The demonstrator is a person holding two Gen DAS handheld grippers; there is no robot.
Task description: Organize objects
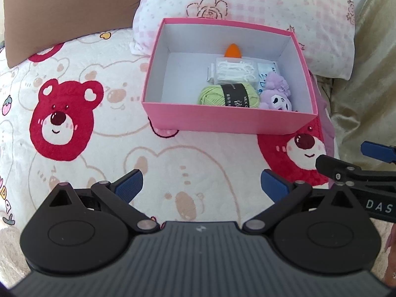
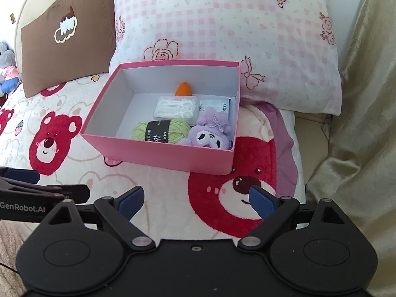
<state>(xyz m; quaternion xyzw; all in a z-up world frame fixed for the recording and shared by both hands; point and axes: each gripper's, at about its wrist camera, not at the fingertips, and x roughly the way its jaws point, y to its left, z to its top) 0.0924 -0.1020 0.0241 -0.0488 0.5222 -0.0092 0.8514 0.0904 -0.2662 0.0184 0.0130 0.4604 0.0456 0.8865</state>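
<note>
Bear-print blanket (image 1: 104, 148) lies bare between both grippers and the pink box (image 1: 222, 117), which sits ahead against a checked pillow (image 2: 222, 24). Left gripper (image 1: 201, 185) and right gripper (image 2: 196, 200) hover spread wide, empty. Inside the box: green yarn (image 2: 158, 130), purple plush (image 2: 212, 133), floss picks (image 2: 177, 107), and an orange piece (image 2: 183, 89) half hidden.

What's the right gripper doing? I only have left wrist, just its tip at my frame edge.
Observer: Right gripper is open and empty, above the bear blanket, short of the pink box.
Operator: Anything lying outside the box that I can't see?
Observer: Yes, right wrist shows a grey plush toy at the far left, beside the brown pillow, outside your frame.
</note>
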